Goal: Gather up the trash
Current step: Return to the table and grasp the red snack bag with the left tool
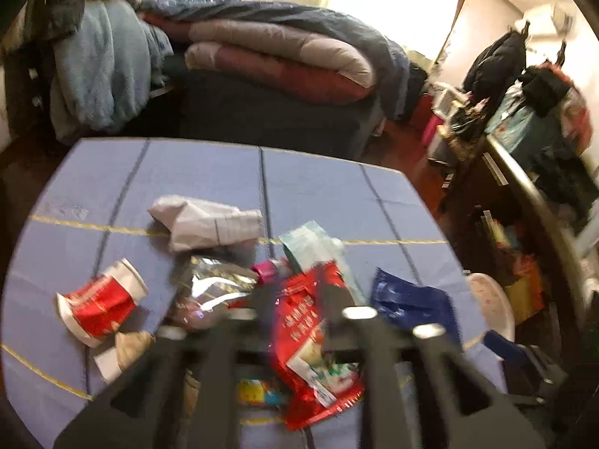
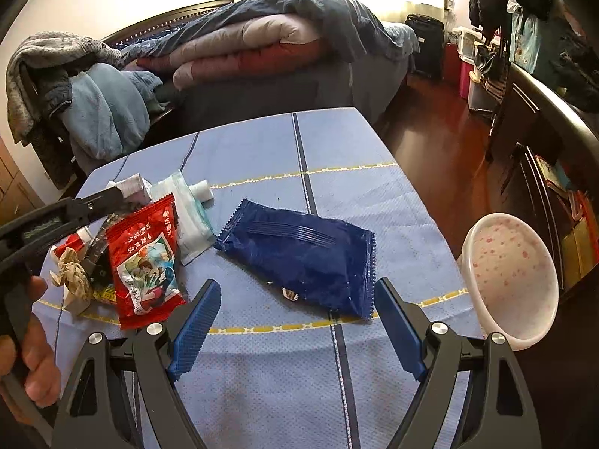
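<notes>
— Anything you can actually read here?

— Only on the red snack packet (image 2: 144, 258), left of centre in the right wrist view. White Chinese characters run in two rows across its upper half, above a printed cartoon picture, and a small white logo with more characters sits near its top right corner. All of it is too small and tilted for me to make out a single character.

— And in the left wrist view?

— The same red snack packet (image 1: 310, 340) sits at lower centre, with white characters again, but blurred. The crushed red cup (image 1: 99, 301) at lower left carries faint pale print, unreadable.

— The blue packet (image 2: 299, 258)?

— No lettering shows on it.
</notes>
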`<state>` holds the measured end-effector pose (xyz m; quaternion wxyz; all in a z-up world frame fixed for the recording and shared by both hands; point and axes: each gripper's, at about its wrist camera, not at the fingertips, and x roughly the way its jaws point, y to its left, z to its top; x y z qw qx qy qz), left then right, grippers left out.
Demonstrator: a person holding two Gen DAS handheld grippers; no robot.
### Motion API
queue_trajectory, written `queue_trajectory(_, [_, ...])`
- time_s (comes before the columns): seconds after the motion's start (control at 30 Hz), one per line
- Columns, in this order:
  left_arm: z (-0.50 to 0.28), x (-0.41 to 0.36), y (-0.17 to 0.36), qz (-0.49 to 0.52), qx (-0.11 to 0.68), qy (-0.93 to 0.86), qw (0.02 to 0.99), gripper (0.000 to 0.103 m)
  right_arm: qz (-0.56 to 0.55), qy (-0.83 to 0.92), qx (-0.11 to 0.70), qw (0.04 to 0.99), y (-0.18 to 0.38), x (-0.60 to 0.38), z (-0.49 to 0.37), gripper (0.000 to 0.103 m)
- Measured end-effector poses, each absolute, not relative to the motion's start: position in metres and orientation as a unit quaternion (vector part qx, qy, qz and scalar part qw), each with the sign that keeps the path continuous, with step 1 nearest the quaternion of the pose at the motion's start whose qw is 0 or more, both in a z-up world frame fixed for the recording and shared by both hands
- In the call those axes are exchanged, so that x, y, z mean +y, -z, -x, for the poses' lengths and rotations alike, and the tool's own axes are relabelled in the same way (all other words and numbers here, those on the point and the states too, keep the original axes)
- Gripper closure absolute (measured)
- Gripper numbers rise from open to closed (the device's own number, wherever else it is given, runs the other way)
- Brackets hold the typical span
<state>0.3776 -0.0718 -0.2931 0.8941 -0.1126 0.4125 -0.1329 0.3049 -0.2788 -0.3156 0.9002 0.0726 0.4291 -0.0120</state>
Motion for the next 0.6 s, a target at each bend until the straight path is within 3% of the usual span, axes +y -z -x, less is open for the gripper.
queue_trajectory(0.03, [-0.377, -0.067, 0.294, 0.123, 0.414, 0.133, 0.892, 0.024, -0.071, 0.012, 0.427, 0.901, 0.314, -0.278, -0.304, 0.019])
queue_trajectory(0.4, [-0.385, -0.067, 0.317, 0.092, 0.44, 0.122, 0.885, 0.025, -0.066, 0.003, 0.419, 0.906, 0.306, -0.272, -0.299, 0.019])
queue_trajectory(0.43, [-0.384, -0.071, 0.317, 0.078, 0.436, 0.116, 0.889, 0.036, -0.066, 0.002, 0.419, 0.906, 0.306, -0.272, -0.299, 0.019])
queue_trajectory(0.47, [-0.383, -0.078, 0.317, 0.058, 0.435, 0.117, 0.891, 0.058, -0.066, 0.003, 0.419, 0.906, 0.306, -0.272, -0.299, 0.019])
queue_trajectory(0.5, [-0.383, -0.079, 0.318, 0.052, 0.437, 0.12, 0.89, 0.064, -0.066, 0.003, 0.419, 0.906, 0.306, -0.272, -0.299, 0.019])
queue_trajectory(0.57, [-0.382, -0.083, 0.319, 0.05, 0.438, 0.131, 0.888, 0.093, -0.067, 0.006, 0.42, 0.905, 0.306, -0.273, -0.3, 0.019])
queue_trajectory(0.6, [-0.383, -0.084, 0.32, 0.052, 0.44, 0.136, 0.886, 0.098, -0.068, 0.007, 0.42, 0.905, 0.307, -0.274, -0.3, 0.019])
